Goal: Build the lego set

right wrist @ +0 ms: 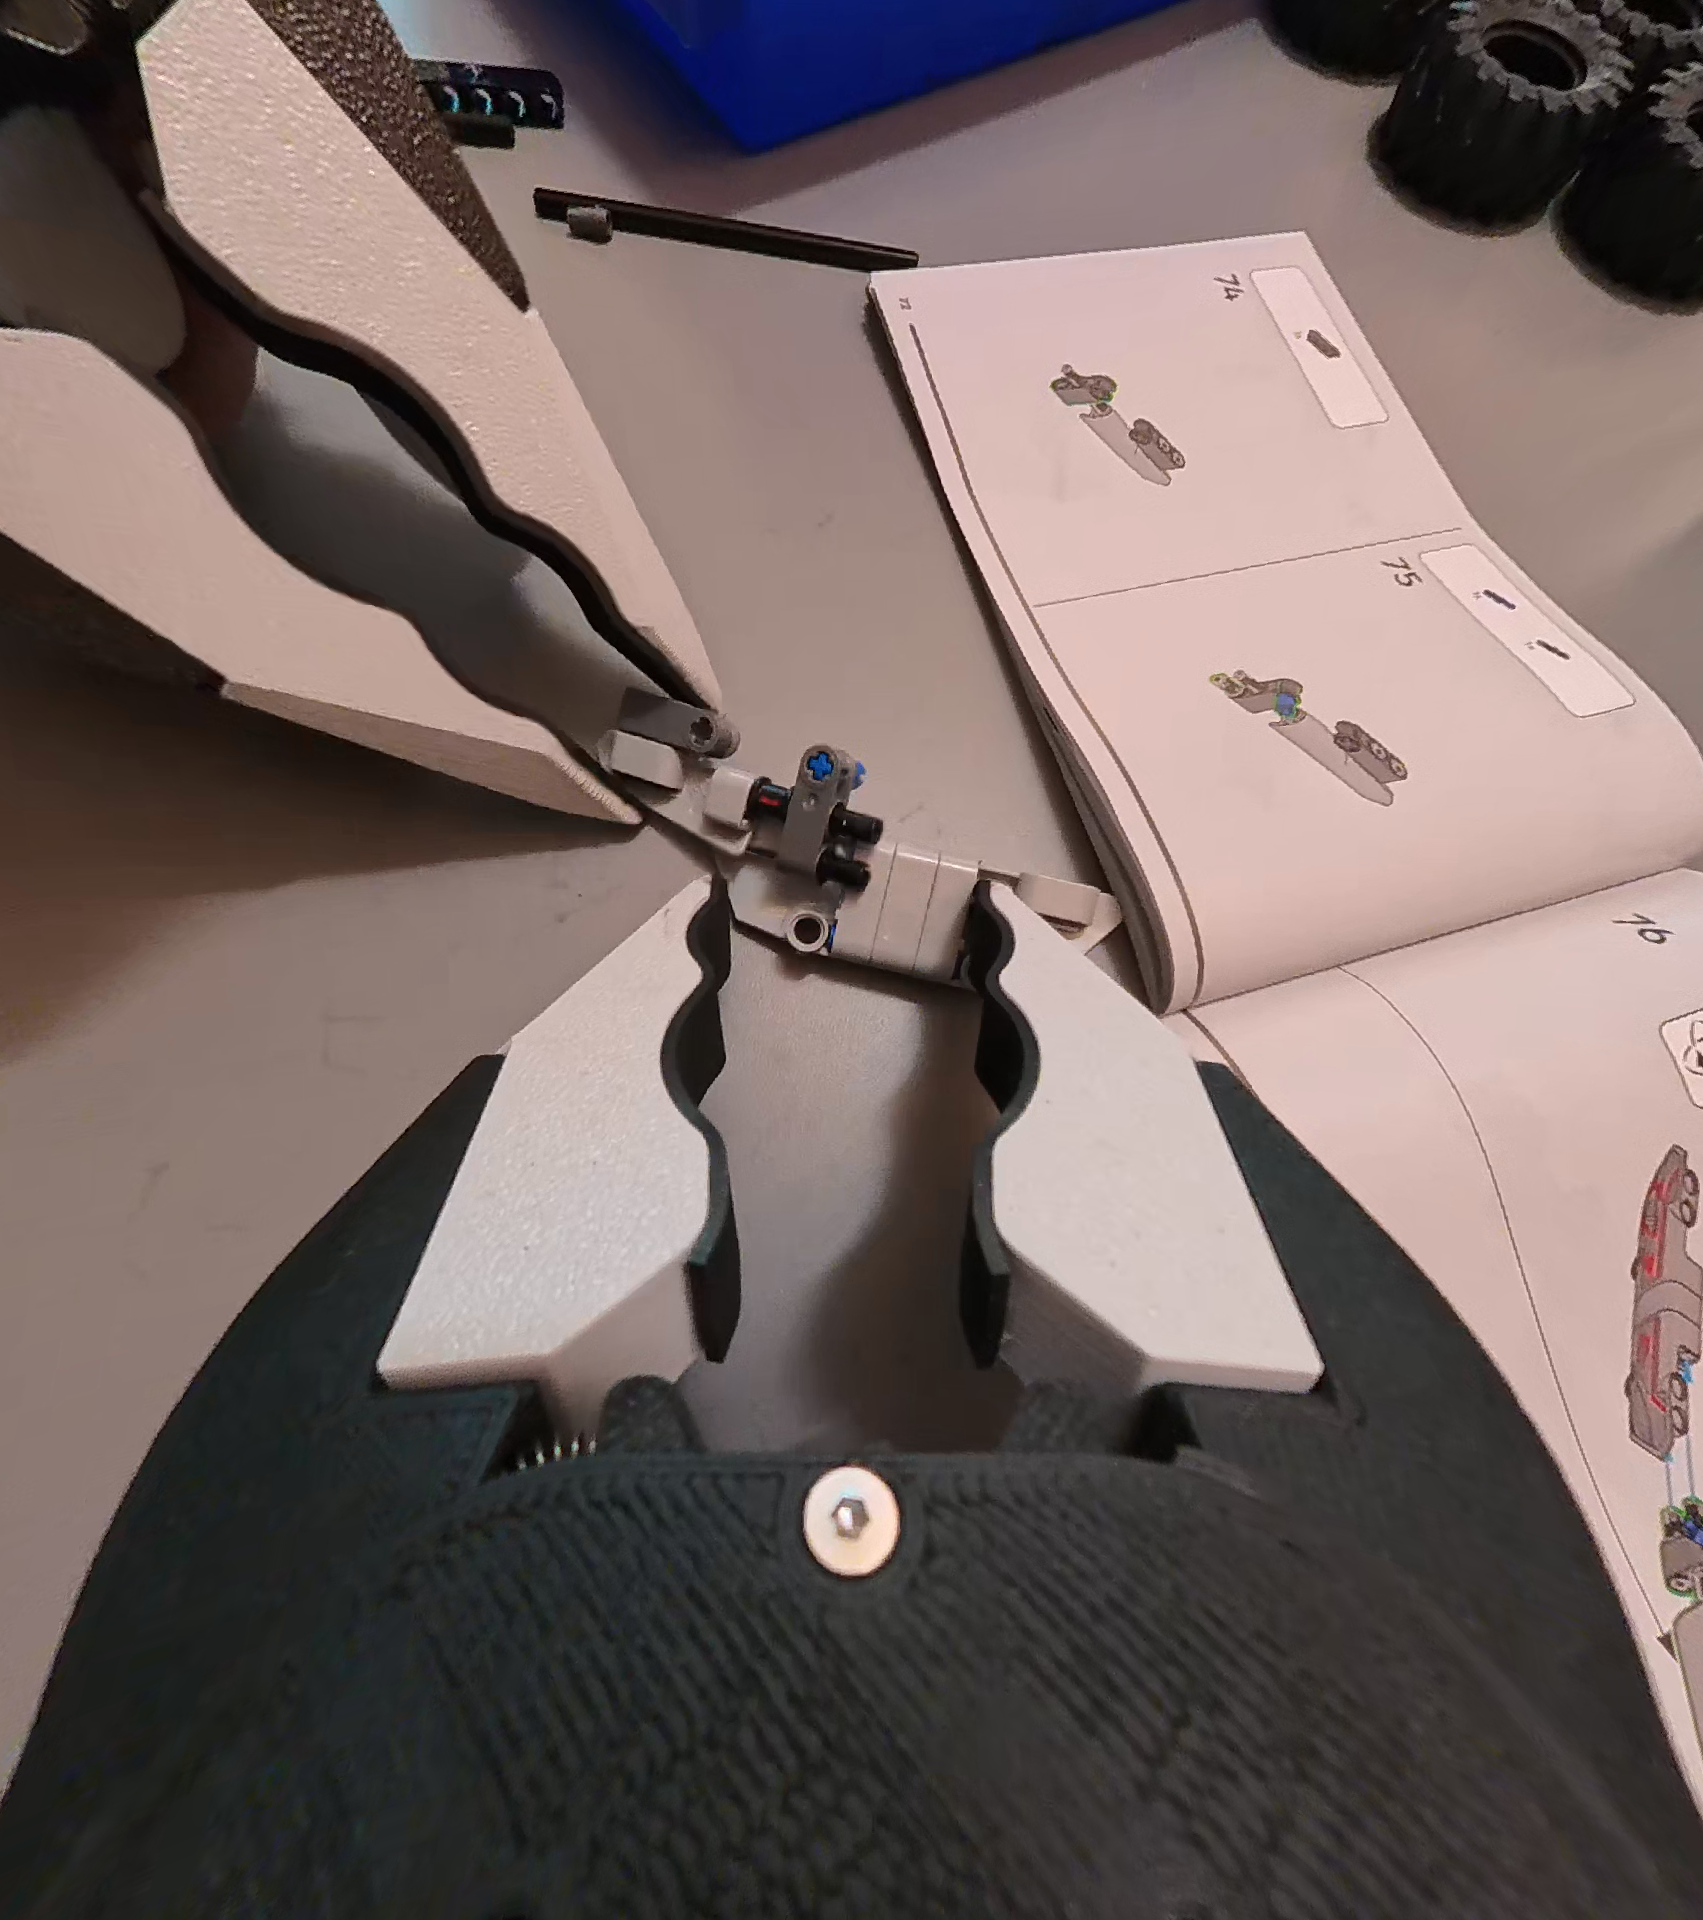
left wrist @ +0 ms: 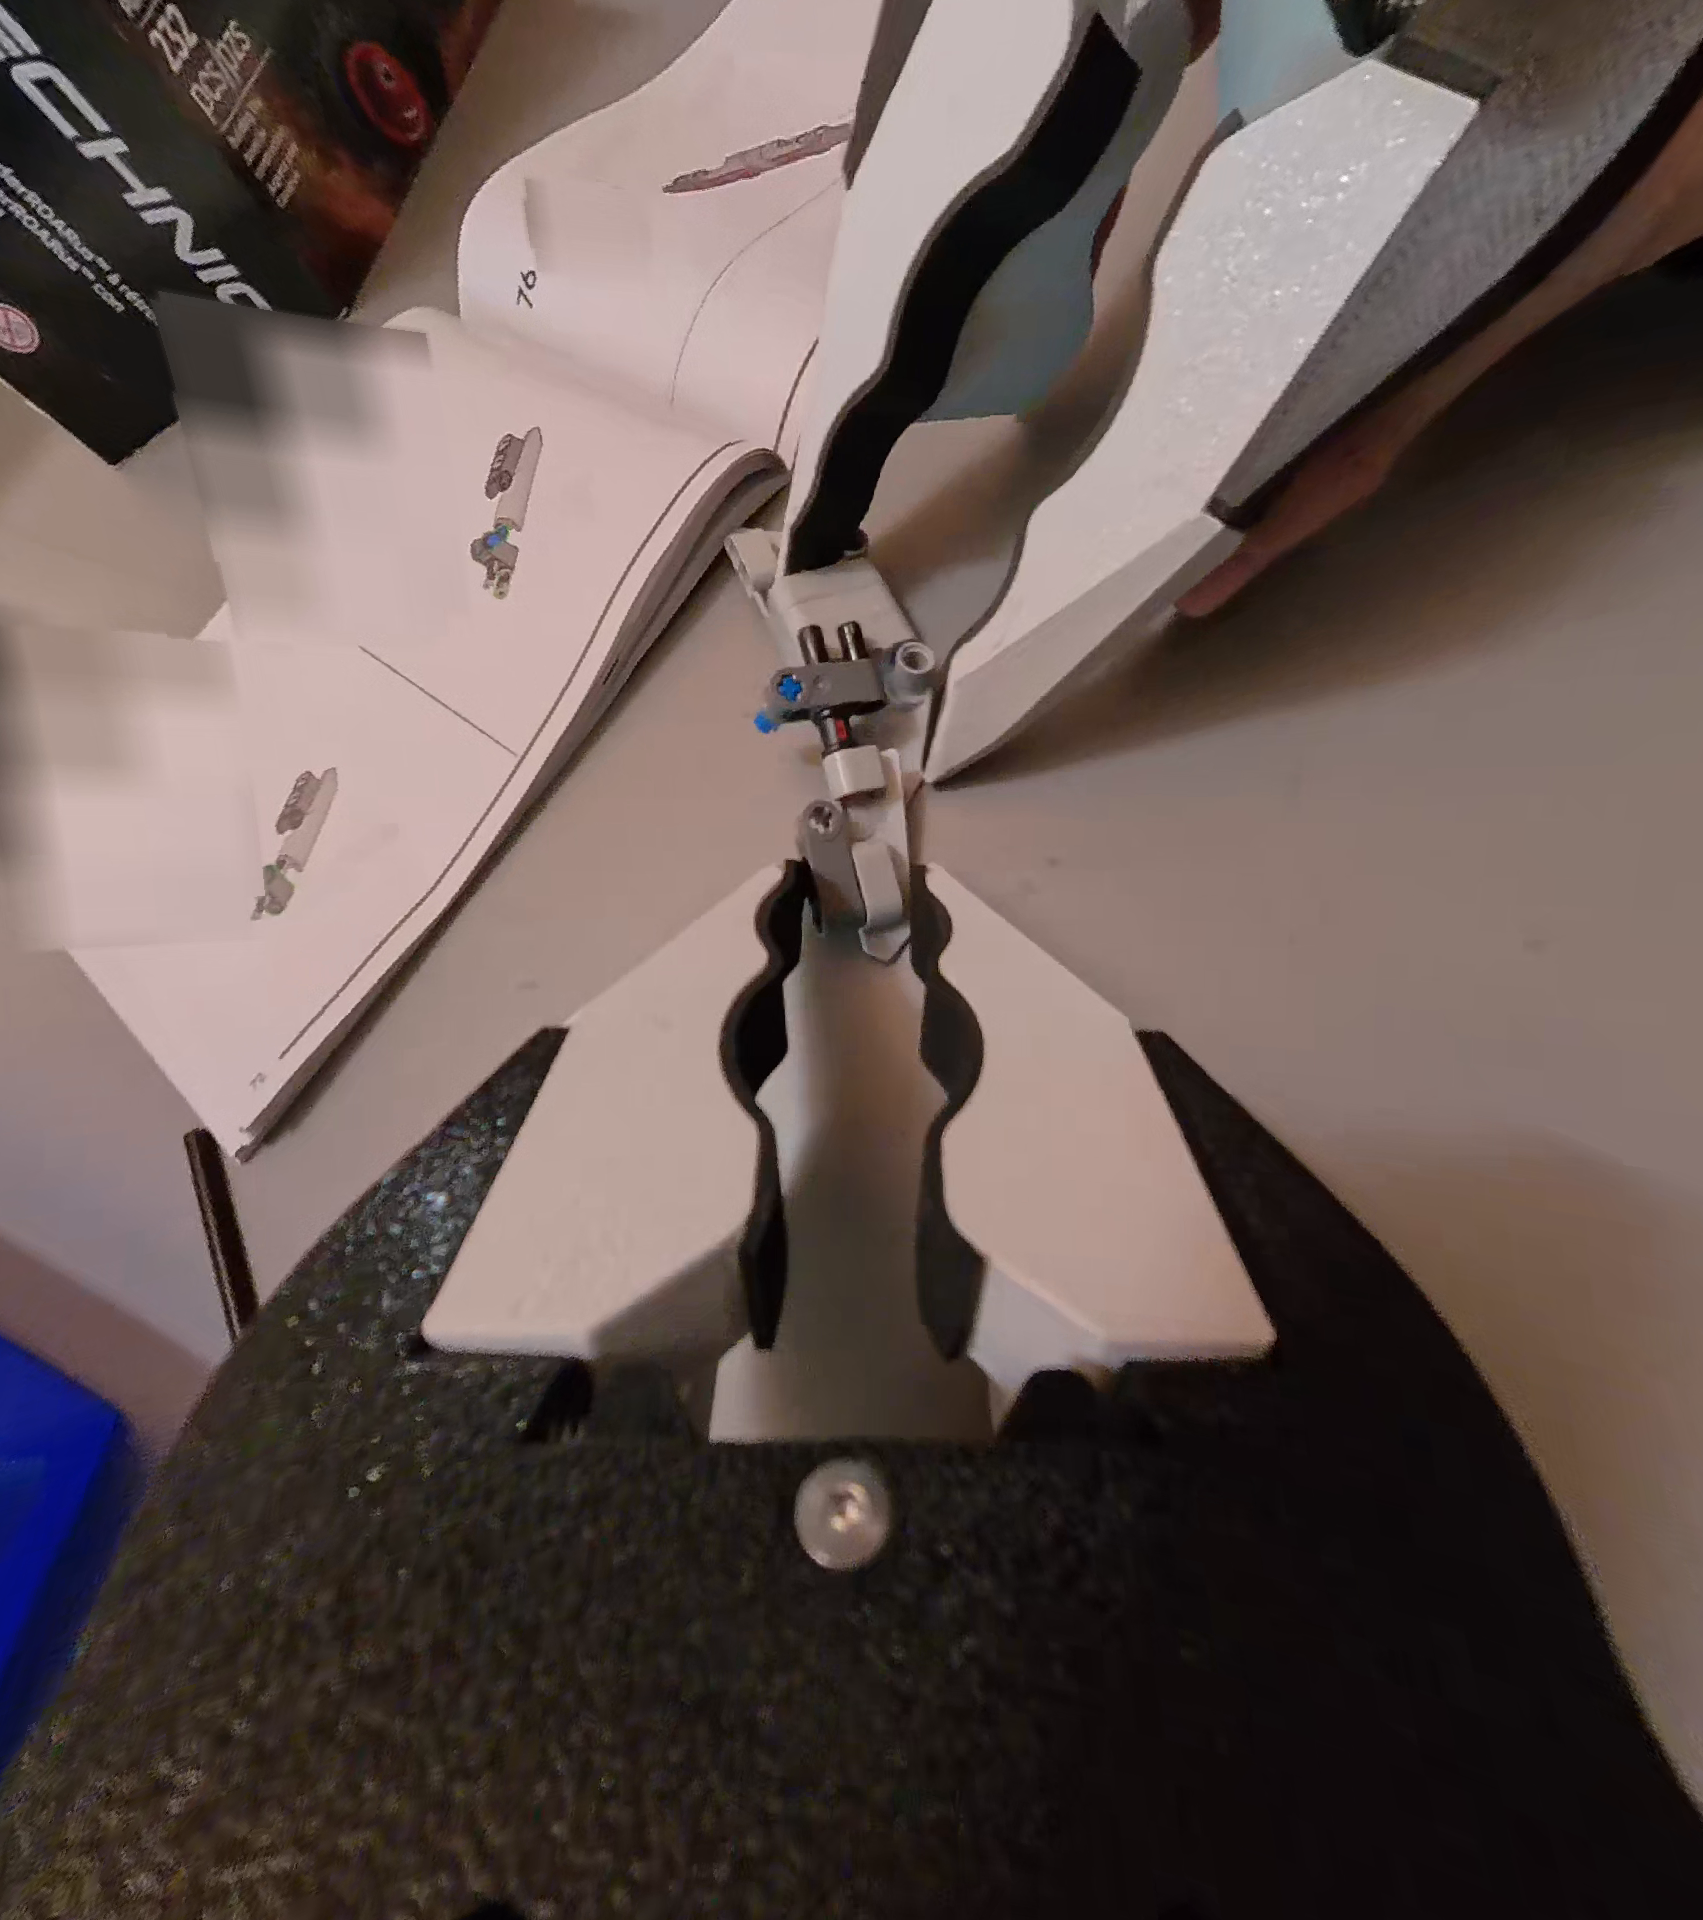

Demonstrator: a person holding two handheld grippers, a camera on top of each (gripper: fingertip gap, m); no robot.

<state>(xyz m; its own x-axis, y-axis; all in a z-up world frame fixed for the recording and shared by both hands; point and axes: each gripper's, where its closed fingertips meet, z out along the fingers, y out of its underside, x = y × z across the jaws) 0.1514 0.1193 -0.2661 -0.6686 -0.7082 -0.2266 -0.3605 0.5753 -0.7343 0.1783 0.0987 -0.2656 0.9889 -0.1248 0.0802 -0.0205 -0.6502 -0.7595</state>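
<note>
Both tools grip one small grey lego assembly (right wrist: 826,862) from opposite ends, near the middle of each frame. In the right wrist view, the right tool (right wrist: 847,914) rises from the bottom of the frame, its two fingers clamped on the wide block end of the assembly, with the black pins and the blue cross-axle piece just above its tips. The left tool (right wrist: 665,743) comes in from the upper left of that frame, its fingertips closed on the narrow end with the dark grey connector.

In the left wrist view, the left tool (left wrist: 852,894) reaches up from the bottom, tips pinched on the thin grey end of the lego assembly (left wrist: 842,686), while the right tool (left wrist: 878,582) descends from the top of the frame onto the block end. A bare hand (left wrist: 1346,478) shows beside it at the upper right.

An open instruction booklet (right wrist: 1294,644) lies on the grey tabletop (right wrist: 151,987) at the right of the right wrist view, touching the assembly's far corner. Black tyres (right wrist: 1605,135) sit at the upper right, a blue bin (right wrist: 826,62) at the top, and a long black axle (right wrist: 722,234) lies between bin and booklet. A dark set box (left wrist: 78,208) fills the upper left of the left wrist view.
</note>
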